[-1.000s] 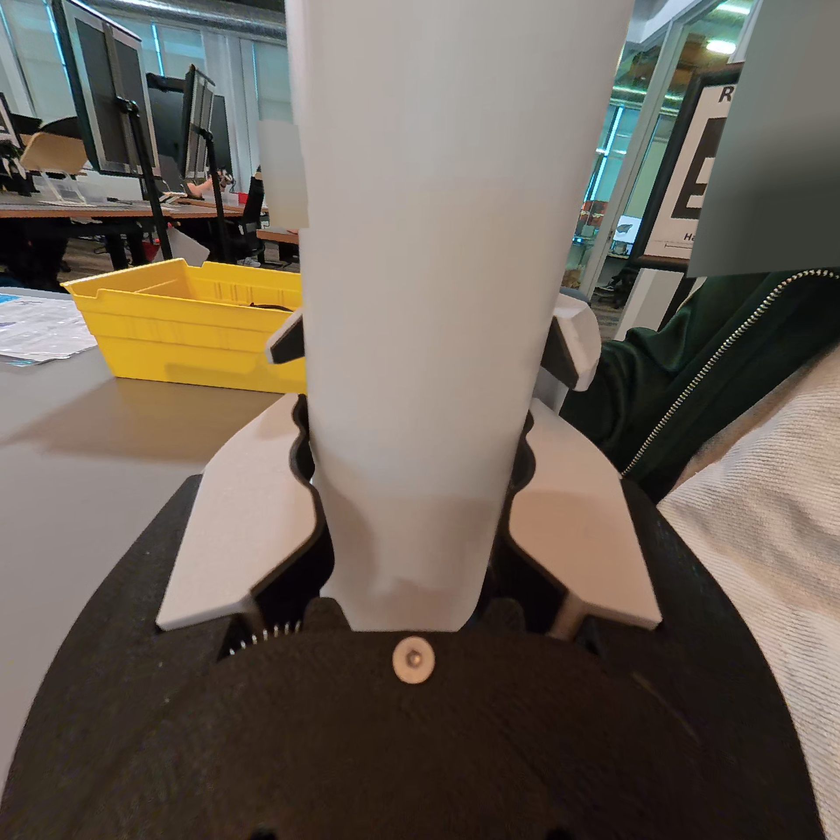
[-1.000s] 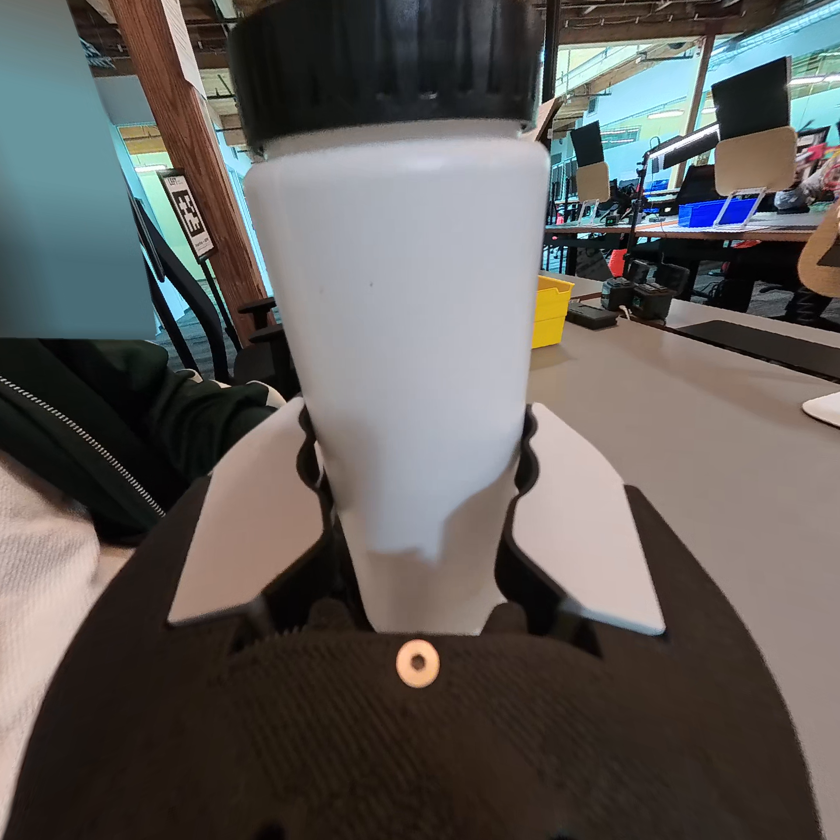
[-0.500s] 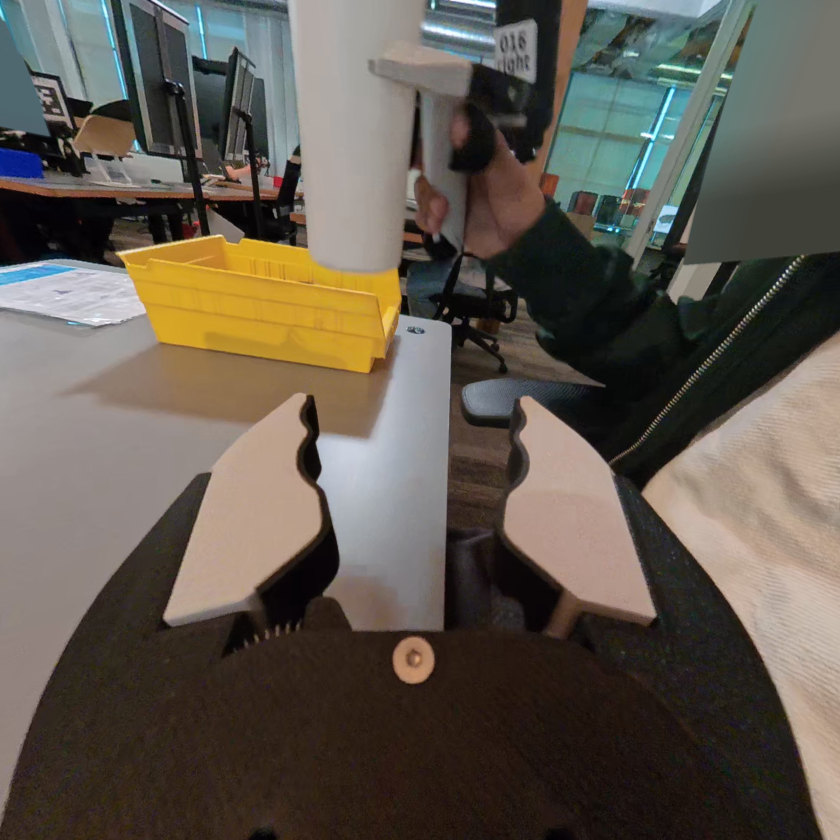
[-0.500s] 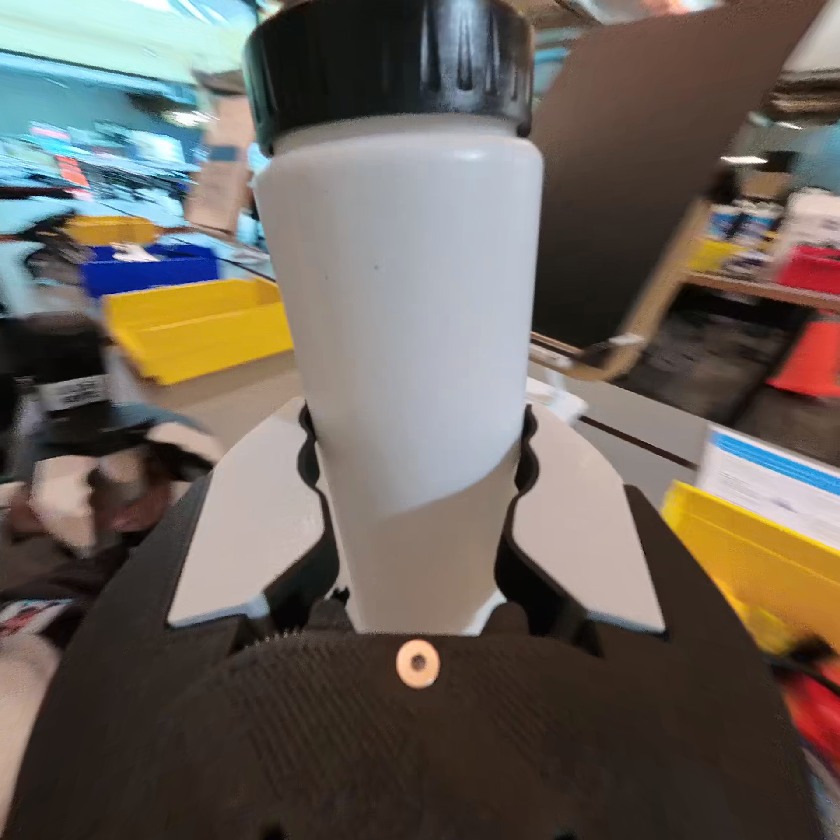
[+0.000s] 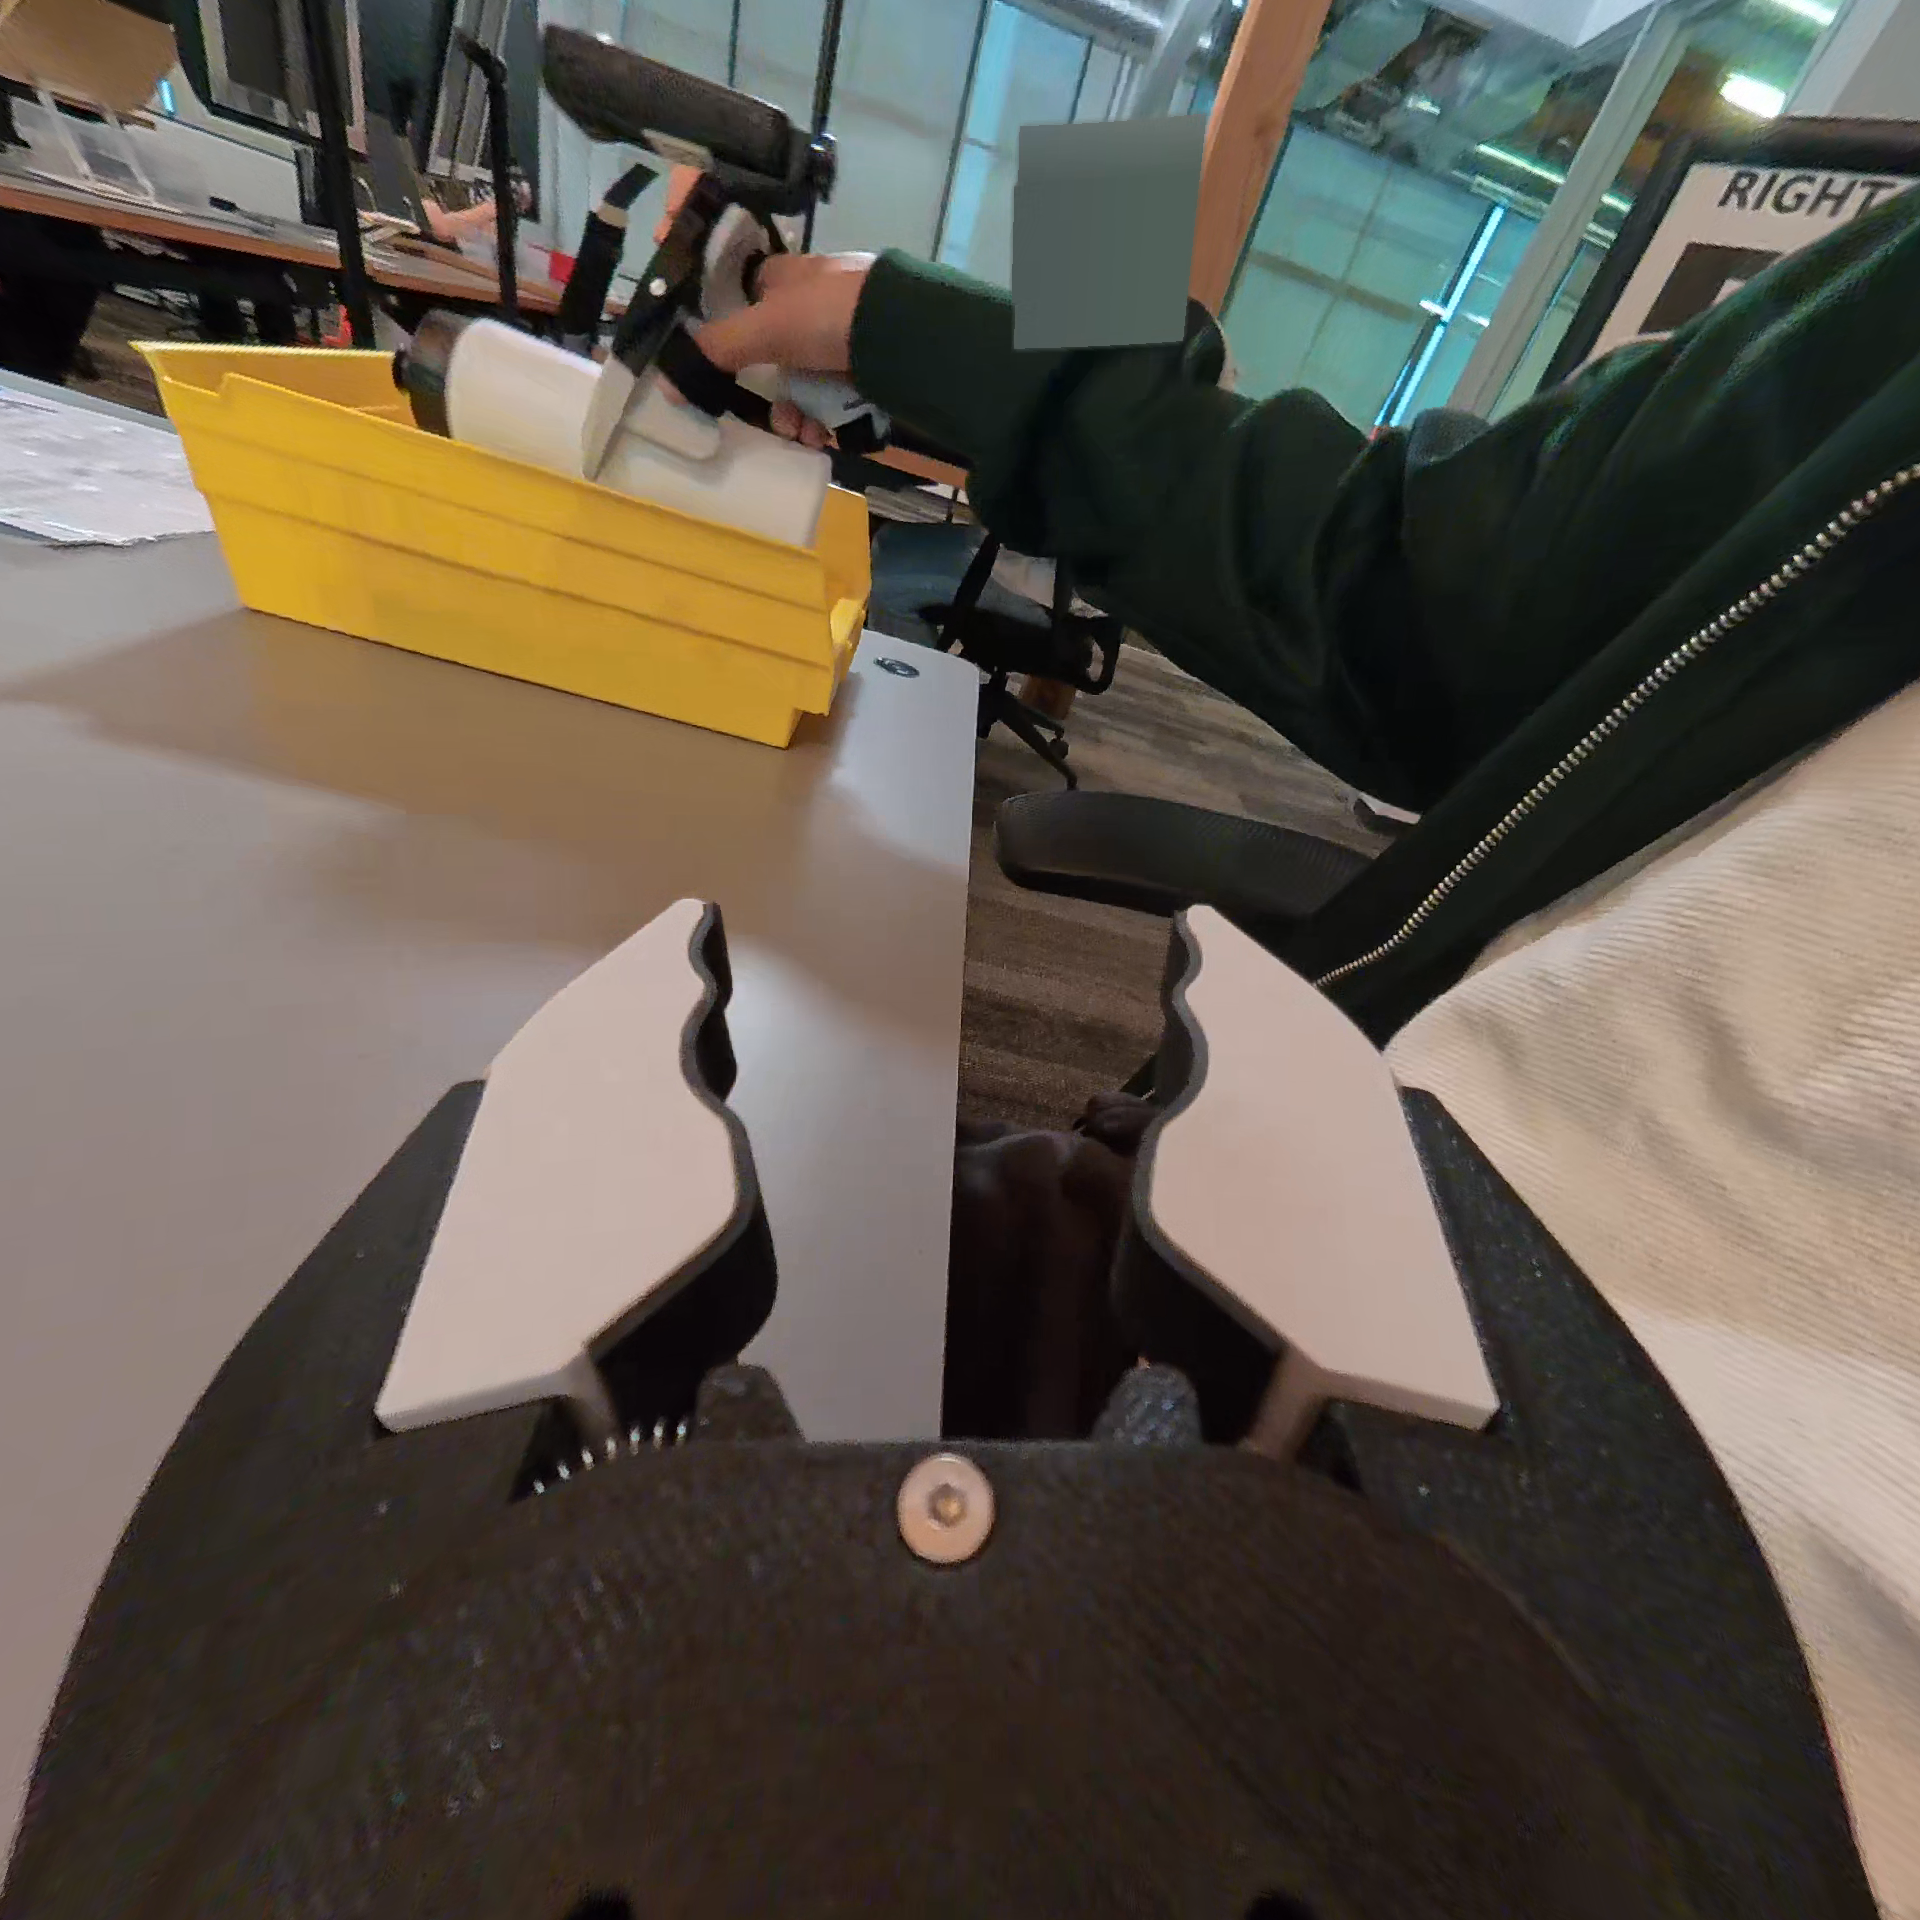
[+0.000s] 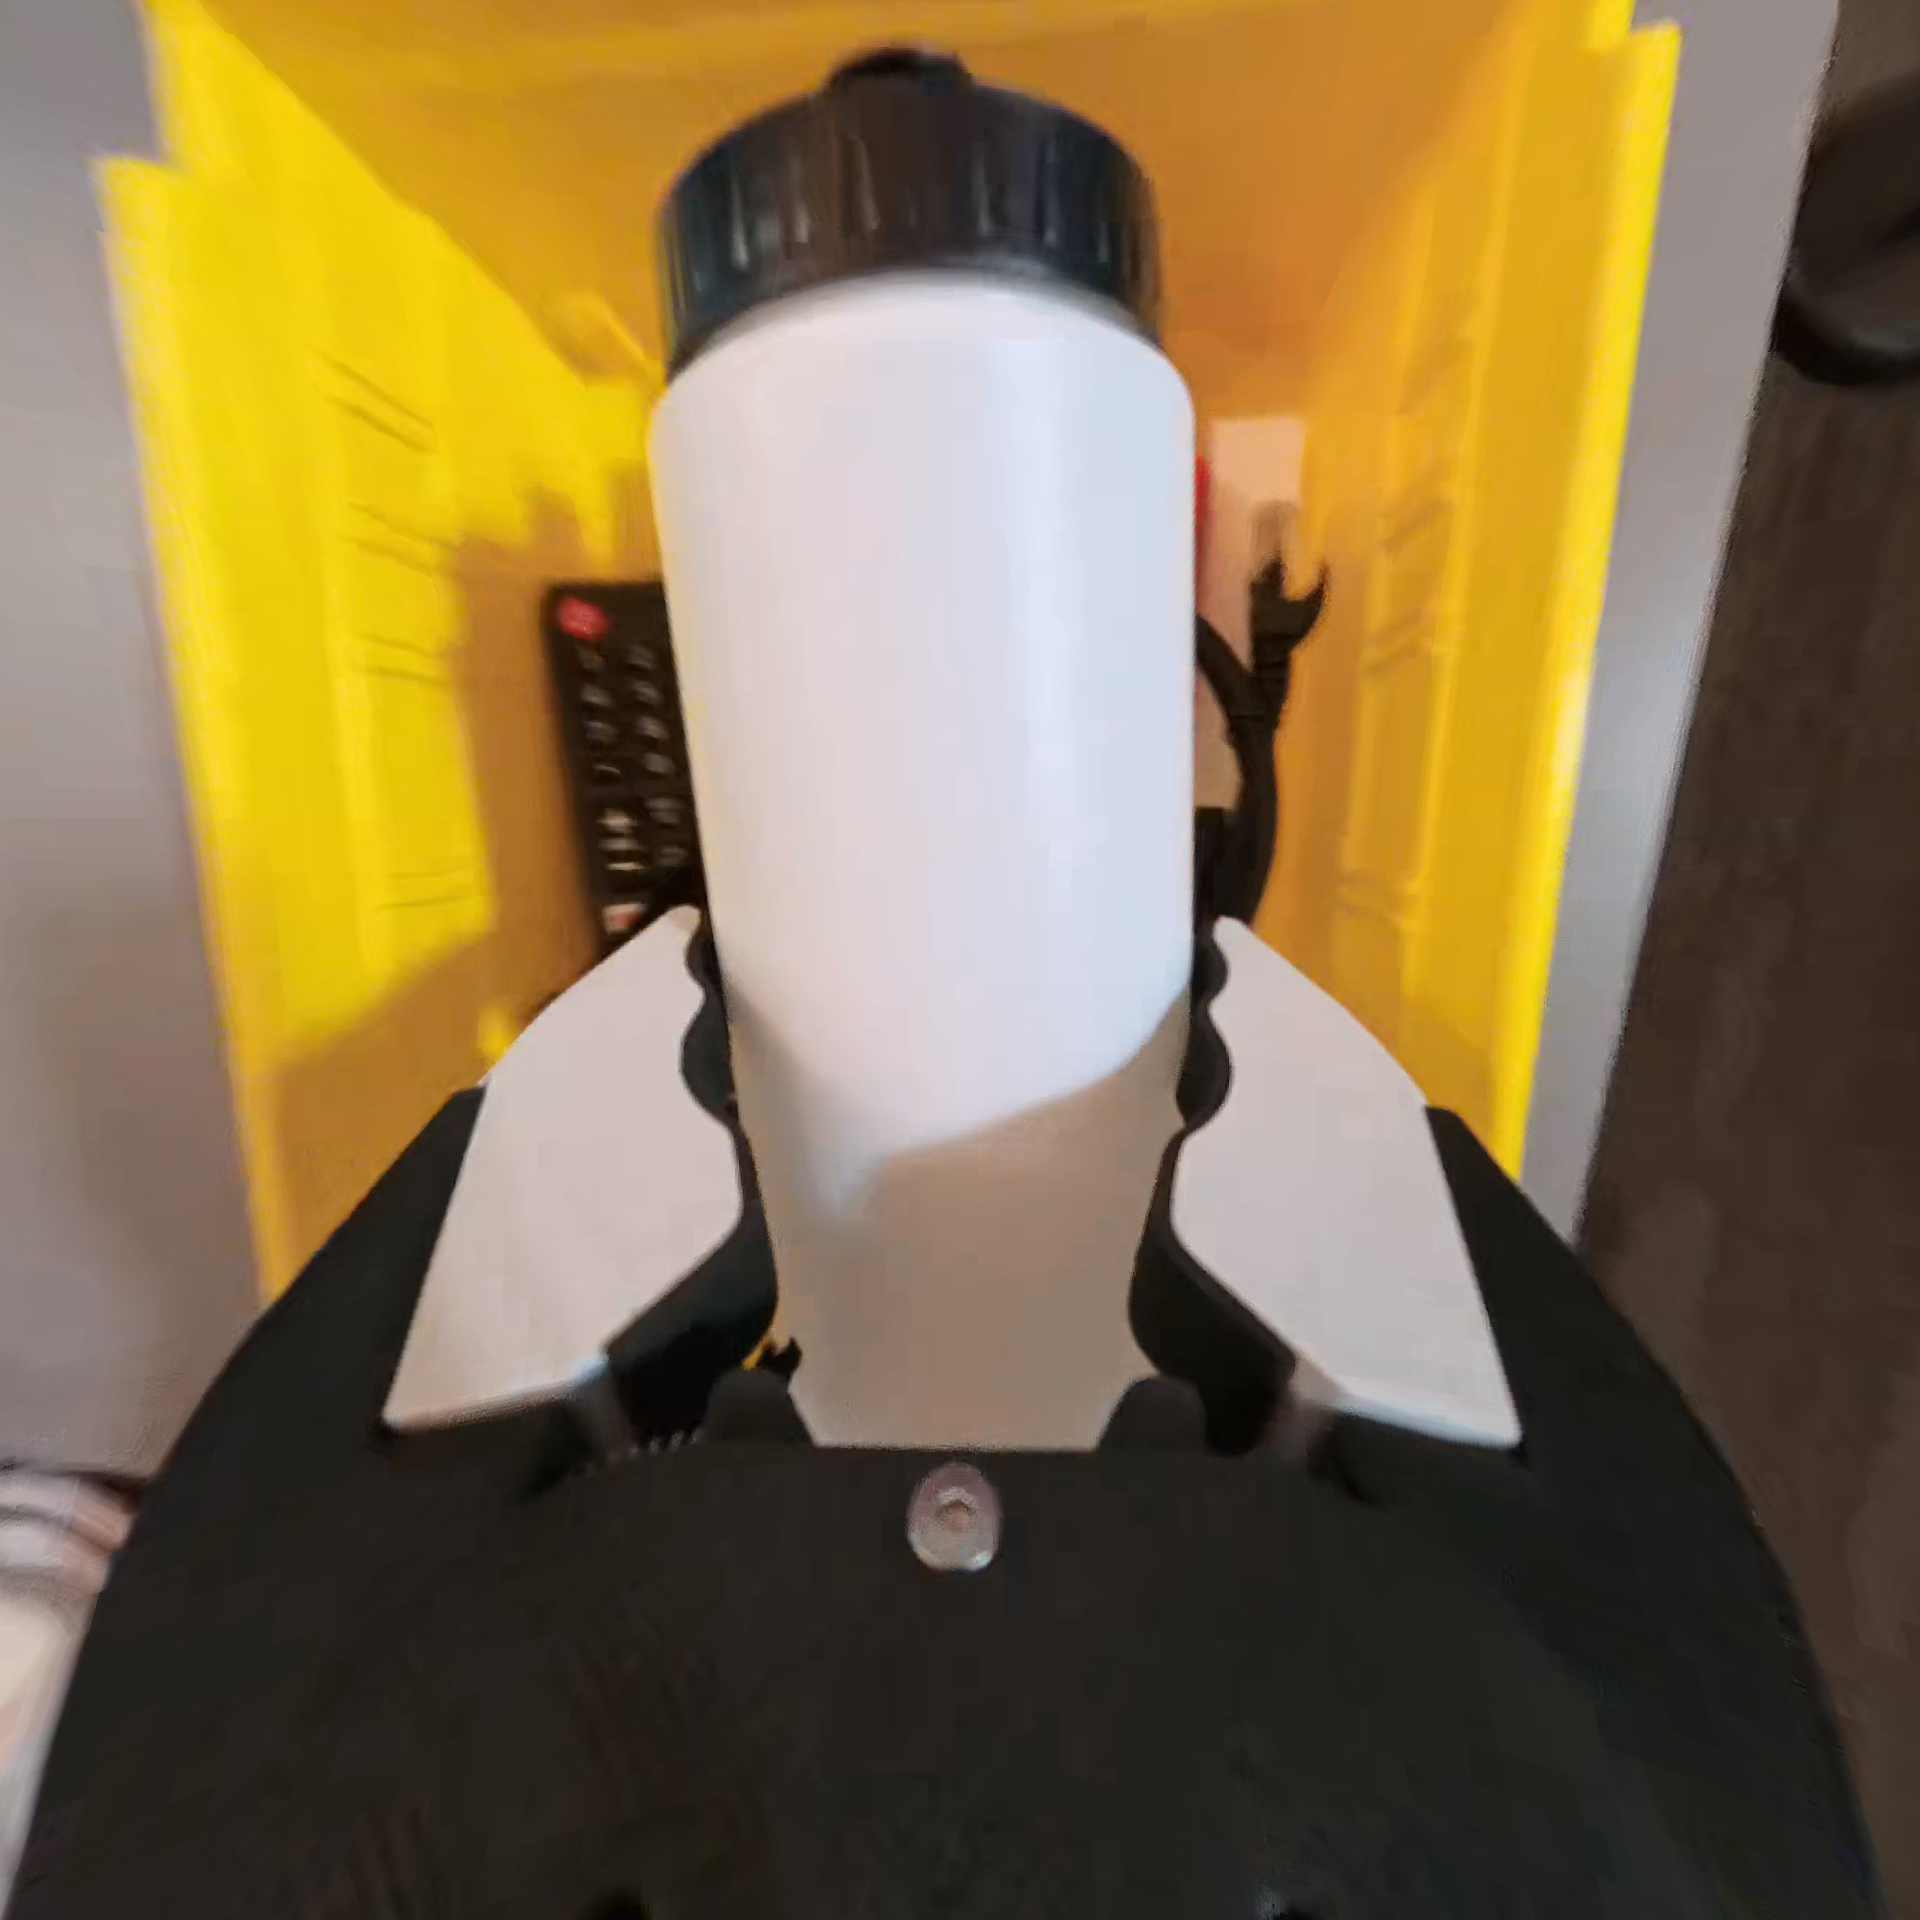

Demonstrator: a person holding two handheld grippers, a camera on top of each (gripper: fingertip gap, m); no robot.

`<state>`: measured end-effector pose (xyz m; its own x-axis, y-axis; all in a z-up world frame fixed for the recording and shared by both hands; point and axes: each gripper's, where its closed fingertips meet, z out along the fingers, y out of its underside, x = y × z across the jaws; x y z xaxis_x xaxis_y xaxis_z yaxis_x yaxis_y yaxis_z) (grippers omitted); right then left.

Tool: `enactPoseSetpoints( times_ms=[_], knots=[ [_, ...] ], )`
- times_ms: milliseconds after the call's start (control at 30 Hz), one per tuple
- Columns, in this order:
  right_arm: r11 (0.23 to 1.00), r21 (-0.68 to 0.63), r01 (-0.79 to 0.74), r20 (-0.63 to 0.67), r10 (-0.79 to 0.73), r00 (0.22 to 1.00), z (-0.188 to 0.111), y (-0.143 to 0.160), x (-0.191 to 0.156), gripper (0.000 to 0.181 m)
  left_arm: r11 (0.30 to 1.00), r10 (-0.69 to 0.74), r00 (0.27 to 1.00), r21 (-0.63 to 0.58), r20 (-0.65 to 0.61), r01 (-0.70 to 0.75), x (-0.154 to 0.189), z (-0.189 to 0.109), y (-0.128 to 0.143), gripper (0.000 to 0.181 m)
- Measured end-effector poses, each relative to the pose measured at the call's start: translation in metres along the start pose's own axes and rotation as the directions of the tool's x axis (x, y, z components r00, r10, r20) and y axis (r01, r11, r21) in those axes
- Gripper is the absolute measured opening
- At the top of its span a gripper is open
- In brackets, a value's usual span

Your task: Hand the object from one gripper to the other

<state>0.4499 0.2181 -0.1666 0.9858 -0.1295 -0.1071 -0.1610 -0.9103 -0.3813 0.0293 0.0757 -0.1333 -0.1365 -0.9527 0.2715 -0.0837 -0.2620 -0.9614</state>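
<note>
In the left wrist view, papers [image 5: 83,478] lie at the far left of the grey table [image 5: 312,883], and next to them sits a yellow bin [image 5: 499,582] near the table's right edge. Over that bin the right gripper [image 5: 634,416] carries a white bottle [image 5: 540,410] with a black cap [image 5: 421,379], tipped cap-down toward the bin's inside; the person's hand [image 5: 800,312] in a dark green sleeve [image 5: 1195,488] holds the tool. In the foreground the left gripper [image 5: 940,997] has its 2 jaws spread wide with nothing between them, over the table's right edge, with a black chair armrest [image 5: 1164,862] to the right. In the blurred right wrist view, a black remote [image 6: 613,748] lies at the bin's [image 6: 312,623] left side, the bottle [image 6: 925,727] is clamped between the right gripper's [image 6: 951,966] jaws at its lower body, and a black cable [image 6: 1257,707] lies to its right inside the bin
</note>
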Motion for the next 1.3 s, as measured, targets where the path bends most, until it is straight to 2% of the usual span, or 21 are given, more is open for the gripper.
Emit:
enactPoseSetpoints(
  times_ms=[67,300,333,400,467,533,633,733,800,900,1000,1133,1233,1300],
  knots=[
    [0.997,-0.072,0.022,-0.111,-0.03,0.993,0.007,0.004,0.015,0.087,1.0,0.014,1.0,-0.008,-0.005,-0.014,0.002,0.001,0.001,0.08],
    [0.996,-0.088,0.014,-0.135,-0.026,0.991,0.009,-0.001,0.015,0.087,0.997,0.067,0.998,-0.045,-0.005,-0.067,0.008,0.004,0.005,0.08],
    [0.996,-0.087,0.018,-0.155,-0.032,0.987,0.007,-0.002,0.016,0.094,0.997,0.064,0.998,-0.042,-0.005,-0.064,0.008,0.004,0.005,0.08],
    [0.997,-0.063,0.036,-0.18,-0.047,0.982,-0.003,-0.006,0.016,0.1,0.998,0.053,0.999,-0.035,-0.004,-0.053,0.007,0.004,0.005,0.08],
    [0.997,0.028,0.069,-0.141,-0.065,0.988,-0.019,-0.017,0.0,0.099,0.999,0.038,0.999,-0.024,-0.004,-0.039,0.006,0.004,0.004,0.08],
    [0.981,0.165,0.106,-0.06,-0.097,0.993,-0.043,-0.032,-0.031,0.096,1.0,0.023,1.0,-0.015,-0.003,-0.023,0.005,0.003,0.003,0.08],
    [0.907,0.391,0.154,0.119,-0.215,0.969,-0.09,-0.044,-0.107,0.09,1.0,0.005,1.0,-0.013,0.004,-0.005,0.001,0.004,0.005,0.079],
    [0.805,0.567,0.177,0.283,-0.392,0.875,-0.131,-0.033,-0.202,0.086,1.0,-0.002,1.0,-0.016,0.011,0.002,-0.002,0.005,0.007,0.079],
    [0.744,0.637,0.2,0.331,-0.499,0.801,-0.14,-0.014,-0.259,0.086,1.0,-0.003,1.0,-0.02,0.017,0.003,-0.003,0.006,0.009,0.079],
    [0.674,0.713,0.192,0.409,-0.622,0.667,-0.123,0.025,-0.339,0.085,1.0,0.007,1.0,-0.021,0.031,-0.006,-0.003,0.006,0.009,0.079],
    [0.627,0.754,0.196,0.429,-0.696,0.576,-0.082,0.059,-0.387,0.082,0.999,0.026,0.998,-0.024,0.063,-0.025,-0.007,0.003,0.009,0.078],
    [0.578,0.774,0.259,0.373,-0.746,0.551,-0.03,0.086,-0.4,0.076,0.999,0.032,0.996,-0.018,0.078,-0.031,-0.009,-0.001,0.007,0.077],
    [0.523,0.799,0.296,0.309,-0.781,0.543,-0.021,0.087,-0.395,0.07,0.999,0.032,0.997,-0.029,0.074,-0.03,-0.013,-0.002,0.008,0.077],
    [0.525,0.811,0.259,0.327,-0.774,0.542,-0.022,0.084,-0.394,0.065,0.999,0.029,0.997,-0.031,0.073,-0.027,-0.016,-0.003,0.007,0.077]
  ],
)
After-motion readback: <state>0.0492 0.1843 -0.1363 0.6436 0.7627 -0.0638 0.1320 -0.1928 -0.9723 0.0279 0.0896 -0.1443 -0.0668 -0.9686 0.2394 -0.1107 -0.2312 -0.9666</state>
